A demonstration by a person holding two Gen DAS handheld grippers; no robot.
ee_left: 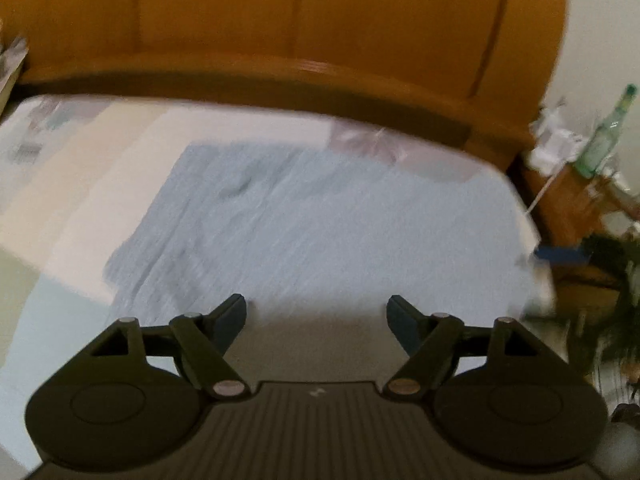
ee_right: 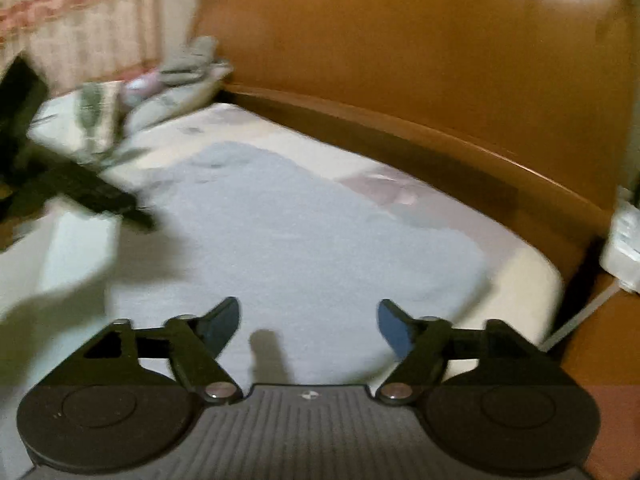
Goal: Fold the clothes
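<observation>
A light blue-grey garment [ee_left: 312,224] lies spread flat on the bed, with a few wrinkles near its left side. My left gripper [ee_left: 316,320] hovers open above its near edge, holding nothing. In the right wrist view the same garment [ee_right: 304,236] fills the middle of the mattress. My right gripper [ee_right: 308,320] is open over its near edge, nothing between the fingers. The left gripper [ee_right: 92,196] shows as a dark blurred shape at the left of that view, over the garment's left side.
A wooden headboard [ee_left: 304,28] runs along the far side of the bed. Crumpled patterned bedding [ee_right: 132,104] is piled at the far left corner. A nightstand with a green bottle [ee_left: 604,136] and clutter stands to the right. The pale sheet [ee_left: 68,184] borders the garment.
</observation>
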